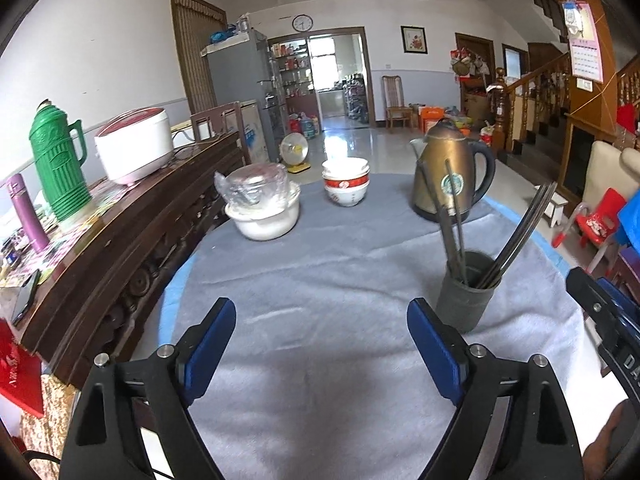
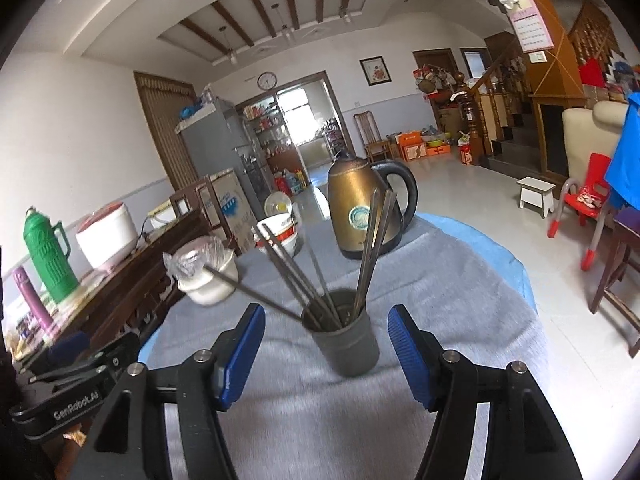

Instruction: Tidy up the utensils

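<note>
Both tools released, nothing held: right tool (image 2: 326,344) spread to either side of the grey cup (image 2: 345,336), just short of it; left tool (image 1: 322,340) over bare cloth left of the cup. Cup upright on the desk (image 1: 320,272), holding chopsticks (image 2: 316,280) fanned out, count unclear. Beyond the cup: kettle (image 2: 362,210), bowl stack (image 1: 345,182).
</note>
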`<state>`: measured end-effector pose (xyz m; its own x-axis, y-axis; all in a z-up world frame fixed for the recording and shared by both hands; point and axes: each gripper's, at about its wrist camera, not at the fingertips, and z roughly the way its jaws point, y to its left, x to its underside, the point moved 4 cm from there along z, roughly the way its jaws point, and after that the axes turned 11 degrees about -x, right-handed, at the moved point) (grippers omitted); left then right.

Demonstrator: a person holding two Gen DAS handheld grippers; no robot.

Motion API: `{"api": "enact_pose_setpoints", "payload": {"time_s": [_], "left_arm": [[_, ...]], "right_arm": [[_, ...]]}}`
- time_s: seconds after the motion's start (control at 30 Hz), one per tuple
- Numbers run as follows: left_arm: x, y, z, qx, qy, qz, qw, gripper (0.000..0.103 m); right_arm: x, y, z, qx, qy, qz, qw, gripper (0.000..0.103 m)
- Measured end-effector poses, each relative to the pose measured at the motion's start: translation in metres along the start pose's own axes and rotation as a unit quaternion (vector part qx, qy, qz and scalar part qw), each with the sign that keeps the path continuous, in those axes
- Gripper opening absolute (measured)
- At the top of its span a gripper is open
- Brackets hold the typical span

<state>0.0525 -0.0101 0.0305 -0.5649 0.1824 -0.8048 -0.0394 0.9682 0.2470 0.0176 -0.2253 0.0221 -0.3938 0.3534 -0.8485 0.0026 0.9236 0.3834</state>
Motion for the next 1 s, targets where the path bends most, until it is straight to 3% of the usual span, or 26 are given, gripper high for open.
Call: {"api": "enact_pose_setpoints", "payload": {"time_s": [0.4,1.0], "left_arm": [[0.036,0.035,-0.002,-0.038,0.037,-0.001,0.9986,0.089],[0.048,0.071,-0.054,-0.049,-0.008,-0.004,0.9988,0.089]], "right_arm": [[0.036,0.029,-0.015,-0.011,0.048,-0.03,0.998,0.068],[0.046,0.075,-0.058,-0.03,0.041,-0.061,0.997,0.072]]}}
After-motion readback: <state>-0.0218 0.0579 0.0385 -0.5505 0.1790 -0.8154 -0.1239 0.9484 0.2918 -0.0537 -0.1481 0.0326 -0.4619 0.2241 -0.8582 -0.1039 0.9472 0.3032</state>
